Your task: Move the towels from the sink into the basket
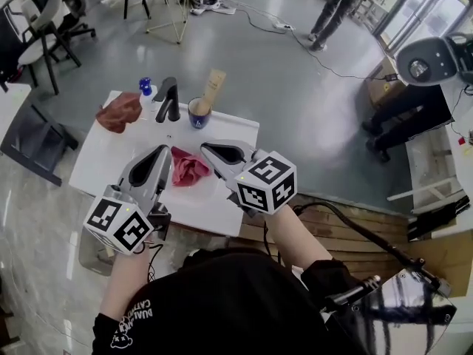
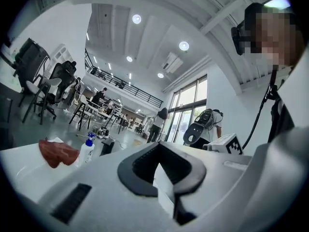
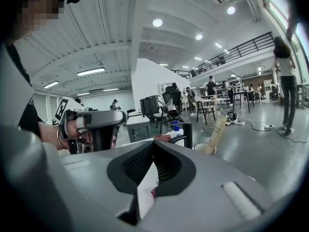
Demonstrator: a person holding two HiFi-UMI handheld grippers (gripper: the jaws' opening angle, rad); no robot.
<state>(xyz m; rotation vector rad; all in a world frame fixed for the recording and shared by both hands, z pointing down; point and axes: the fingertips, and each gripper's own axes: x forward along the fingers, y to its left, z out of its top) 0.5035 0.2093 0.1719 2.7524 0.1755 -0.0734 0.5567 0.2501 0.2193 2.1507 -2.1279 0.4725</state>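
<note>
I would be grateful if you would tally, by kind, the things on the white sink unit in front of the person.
Towels: 2 (red towel, reddish-brown towel)
Faucet: 1
Bottle: 1
Cup: 1
Tube: 1
Total: 6

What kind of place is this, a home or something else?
Probably an open lab or office hall: a sink counter stands alone on grey floor, with office chairs and a railed mezzanine.
</note>
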